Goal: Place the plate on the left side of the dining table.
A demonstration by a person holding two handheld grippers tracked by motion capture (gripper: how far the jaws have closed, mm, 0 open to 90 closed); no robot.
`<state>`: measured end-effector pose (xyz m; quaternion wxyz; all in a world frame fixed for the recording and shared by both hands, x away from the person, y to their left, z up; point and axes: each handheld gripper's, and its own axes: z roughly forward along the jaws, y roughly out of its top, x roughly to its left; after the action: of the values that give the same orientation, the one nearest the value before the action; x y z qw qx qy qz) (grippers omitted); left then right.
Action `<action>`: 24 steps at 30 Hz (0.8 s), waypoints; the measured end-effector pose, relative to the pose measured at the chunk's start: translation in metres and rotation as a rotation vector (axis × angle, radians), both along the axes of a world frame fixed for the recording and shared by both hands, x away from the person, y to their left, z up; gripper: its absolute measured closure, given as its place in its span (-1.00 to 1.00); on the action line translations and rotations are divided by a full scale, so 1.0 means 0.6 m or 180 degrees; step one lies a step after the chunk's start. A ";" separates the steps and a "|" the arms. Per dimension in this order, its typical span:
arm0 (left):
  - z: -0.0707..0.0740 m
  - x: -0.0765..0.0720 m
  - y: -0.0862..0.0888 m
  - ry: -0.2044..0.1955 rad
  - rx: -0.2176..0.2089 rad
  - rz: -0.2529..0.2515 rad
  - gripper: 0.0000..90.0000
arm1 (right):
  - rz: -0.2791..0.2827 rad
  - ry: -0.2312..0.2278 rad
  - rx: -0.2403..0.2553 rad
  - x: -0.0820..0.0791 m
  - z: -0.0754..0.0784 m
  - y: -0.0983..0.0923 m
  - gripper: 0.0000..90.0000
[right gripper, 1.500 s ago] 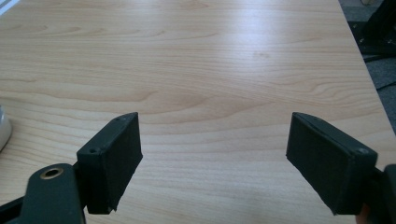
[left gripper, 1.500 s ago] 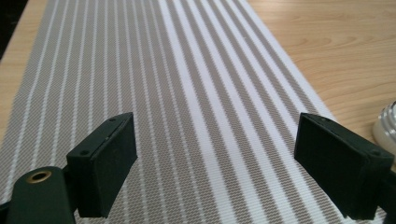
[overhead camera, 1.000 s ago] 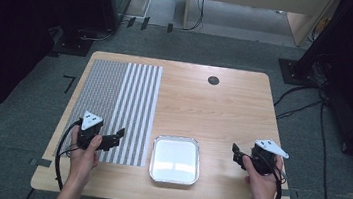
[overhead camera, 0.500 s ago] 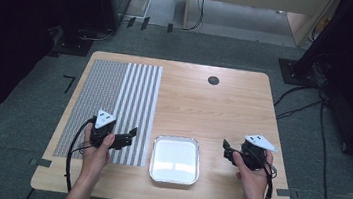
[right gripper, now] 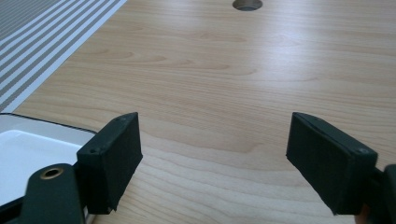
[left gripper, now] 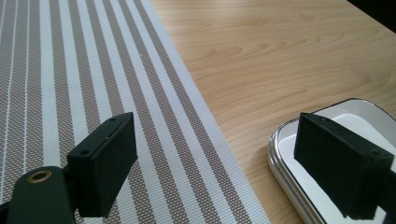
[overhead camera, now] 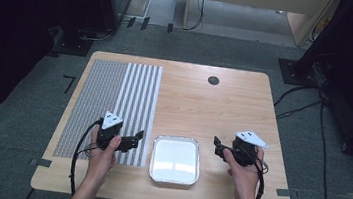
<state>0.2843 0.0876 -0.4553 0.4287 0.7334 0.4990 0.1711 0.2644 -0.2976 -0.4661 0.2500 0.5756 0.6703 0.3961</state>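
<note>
A white metal-rimmed tray (overhead camera: 173, 177) lies empty near the table's front edge, between the two hands. My left gripper (overhead camera: 139, 137) hovers over the striped mat (overhead camera: 115, 92) just left of the tray, open with nothing between its pads. In the left gripper view the tray's rim (left gripper: 275, 154) shows behind the right-hand pad (left gripper: 341, 163). My right gripper (overhead camera: 216, 145) sits just right of the tray over bare wood, open and empty. The right gripper view has the tray's corner (right gripper: 28, 135) at lower left.
The wooden table (overhead camera: 203, 107) has a round cable hole (overhead camera: 213, 80) at the back centre. Cables trail on the grey floor to the right (overhead camera: 305, 104). A wooden desk (overhead camera: 255, 8) and dark equipment stand beyond the table.
Both hands have moved inward toward the tray from the table's sides. Both grippers stay open.
</note>
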 end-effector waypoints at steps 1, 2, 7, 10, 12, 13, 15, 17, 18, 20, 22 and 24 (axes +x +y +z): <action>0.000 0.000 -0.002 0.0006 0.0003 -0.0004 -0.71 | 0.0019 0.0002 -0.0010 0.001 0.000 0.004 -0.61; 0.000 0.000 -0.002 0.0006 -0.0001 -0.0005 -0.71 | 0.0031 0.0002 -0.0006 0.002 0.001 0.010 -0.63; 0.001 -0.002 -0.009 0.0006 -0.0045 -0.0028 -0.71 | 0.0076 -0.0005 0.0005 0.010 0.005 0.037 -0.63; 0.000 -0.005 -0.016 0.0009 -0.0067 -0.0066 -0.71 | 0.0084 -0.0018 0.0081 0.014 0.005 0.052 -0.62; 0.000 -0.007 -0.019 0.0004 -0.0110 -0.0095 -0.71 | 0.0075 -0.0032 0.0117 0.014 0.005 0.057 -0.60; -0.001 -0.007 -0.022 0.0008 -0.0125 -0.0089 -0.70 | 0.0056 -0.0043 0.0127 0.014 0.004 0.067 -0.57; -0.002 -0.009 -0.026 0.0035 -0.0167 -0.0094 -0.70 | 0.0055 -0.0051 0.0127 0.014 0.004 0.070 -0.55; -0.003 -0.012 -0.034 0.0066 -0.0213 -0.0108 -0.67 | 0.0076 -0.0034 0.0126 0.013 0.001 0.076 -0.48; -0.005 -0.015 -0.038 0.0072 -0.0239 -0.0150 -0.49 | 0.0100 -0.0029 0.0146 0.011 -0.003 0.080 -0.33; -0.008 -0.021 -0.047 0.0081 -0.0308 -0.0216 -0.37 | 0.0121 -0.0027 0.0152 0.010 -0.005 0.081 -0.24; -0.011 -0.023 -0.053 0.0118 -0.0352 -0.0292 -0.26 | 0.0162 -0.0010 0.0204 0.006 -0.010 0.082 -0.05; -0.014 -0.026 -0.058 0.0145 -0.0329 -0.0298 -0.23 | 0.0167 -0.0025 0.0249 0.002 -0.014 0.081 0.08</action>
<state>0.2690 0.0527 -0.4635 0.4620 0.7366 0.4820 0.1082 0.2658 -0.2489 -0.4747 0.2195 0.5657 0.6681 0.4306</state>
